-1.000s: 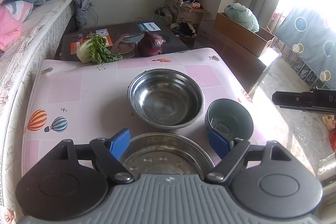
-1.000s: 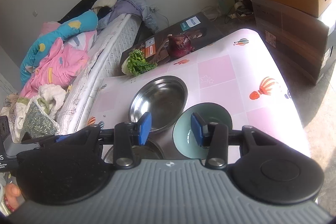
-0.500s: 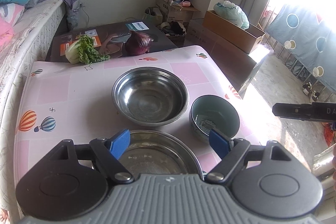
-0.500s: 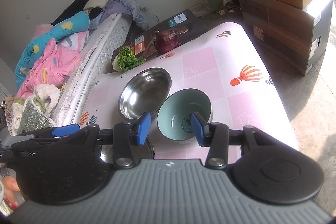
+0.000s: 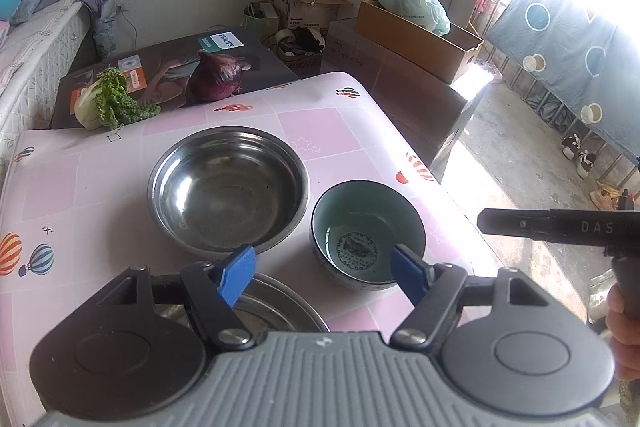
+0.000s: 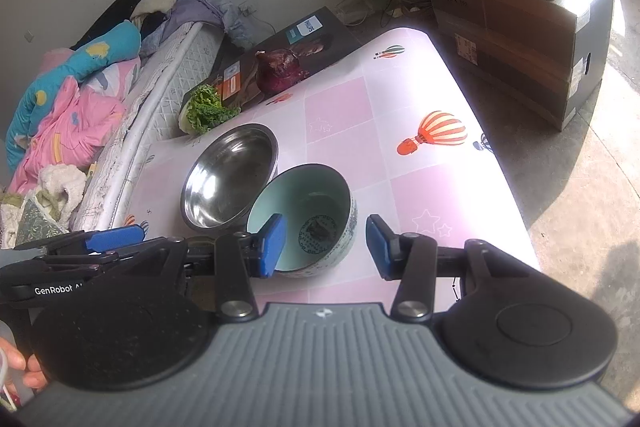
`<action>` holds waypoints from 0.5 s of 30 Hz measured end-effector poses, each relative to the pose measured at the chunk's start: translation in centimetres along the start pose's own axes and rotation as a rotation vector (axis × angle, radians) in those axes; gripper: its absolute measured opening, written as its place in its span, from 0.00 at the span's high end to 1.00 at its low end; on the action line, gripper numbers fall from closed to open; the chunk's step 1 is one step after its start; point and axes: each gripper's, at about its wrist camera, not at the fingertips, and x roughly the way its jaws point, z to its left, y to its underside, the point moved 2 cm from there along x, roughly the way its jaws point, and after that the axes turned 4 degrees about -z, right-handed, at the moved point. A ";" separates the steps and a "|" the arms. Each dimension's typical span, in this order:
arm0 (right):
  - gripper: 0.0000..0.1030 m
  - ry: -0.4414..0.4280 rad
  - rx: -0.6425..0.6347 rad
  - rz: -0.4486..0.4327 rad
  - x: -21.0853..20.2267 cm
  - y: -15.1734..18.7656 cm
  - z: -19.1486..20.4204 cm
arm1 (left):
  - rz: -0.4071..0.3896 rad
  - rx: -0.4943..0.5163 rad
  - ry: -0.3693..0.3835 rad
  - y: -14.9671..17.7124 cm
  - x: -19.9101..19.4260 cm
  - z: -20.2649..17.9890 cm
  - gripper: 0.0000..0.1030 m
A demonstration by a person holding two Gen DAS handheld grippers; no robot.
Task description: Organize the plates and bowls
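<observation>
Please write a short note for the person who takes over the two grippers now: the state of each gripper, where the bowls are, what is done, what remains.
Left gripper: open, jaws just closing a little, holding nothing, above the steel plate.
Right gripper: open, empty, its left pad inside the ceramic bowl, the right pad outside the rim.
Steel bowl sits behind, beside the ceramic bowl, on the pink table.
Done: nothing stacked yet.
Left: grip the bowls and plate, and stack them.

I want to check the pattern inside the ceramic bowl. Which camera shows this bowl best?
The left wrist view: the ceramic bowl sits unobstructed, its dark round pattern fully visible. In the right wrist view, the right gripper partly covers its near rim.
</observation>
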 end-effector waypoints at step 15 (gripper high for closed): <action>0.62 -0.048 0.043 0.070 8.0 -0.6 -1.9 | 0.117 0.021 -0.055 -1.1 7.2 -1.4 0.71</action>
